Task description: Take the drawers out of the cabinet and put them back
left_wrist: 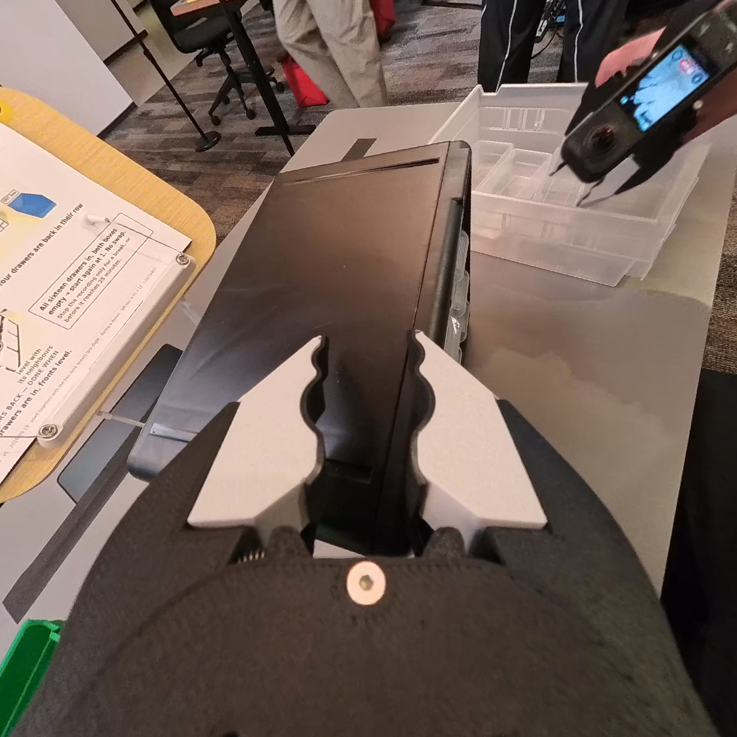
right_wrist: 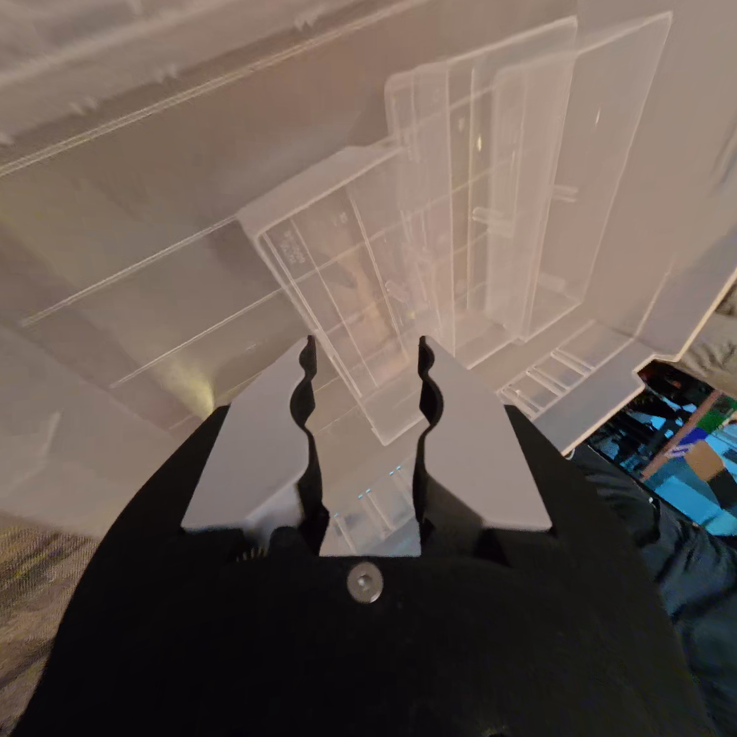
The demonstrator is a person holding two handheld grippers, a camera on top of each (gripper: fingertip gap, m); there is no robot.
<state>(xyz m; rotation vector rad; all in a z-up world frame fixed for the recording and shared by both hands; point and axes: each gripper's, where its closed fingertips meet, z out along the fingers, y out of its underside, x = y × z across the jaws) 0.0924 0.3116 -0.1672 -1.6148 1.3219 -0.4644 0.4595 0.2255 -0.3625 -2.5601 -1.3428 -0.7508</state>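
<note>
A black cabinet (left_wrist: 339,259) stands on the grey table (left_wrist: 558,359), seen from above. Clear drawer fronts (left_wrist: 460,287) show along its right side. My left gripper (left_wrist: 367,343) is open and empty, just over the cabinet's top. At the back right a translucent bin (left_wrist: 530,89) holds several clear drawers (left_wrist: 514,167). My right gripper (left_wrist: 568,189) reaches down into that bin. In the right wrist view it (right_wrist: 365,341) is open, close above a clear drawer (right_wrist: 331,303) that lies on the bin floor (right_wrist: 139,247), beside other clear drawers (right_wrist: 518,199). Nothing is gripped.
A wooden board with a printed instruction sheet (left_wrist: 79,259) lies left of the cabinet. A green plastic part (left_wrist: 24,670) is at the lower left. Beyond the table's far edge are an office chair (left_wrist: 223,60) and standing people's legs (left_wrist: 331,48).
</note>
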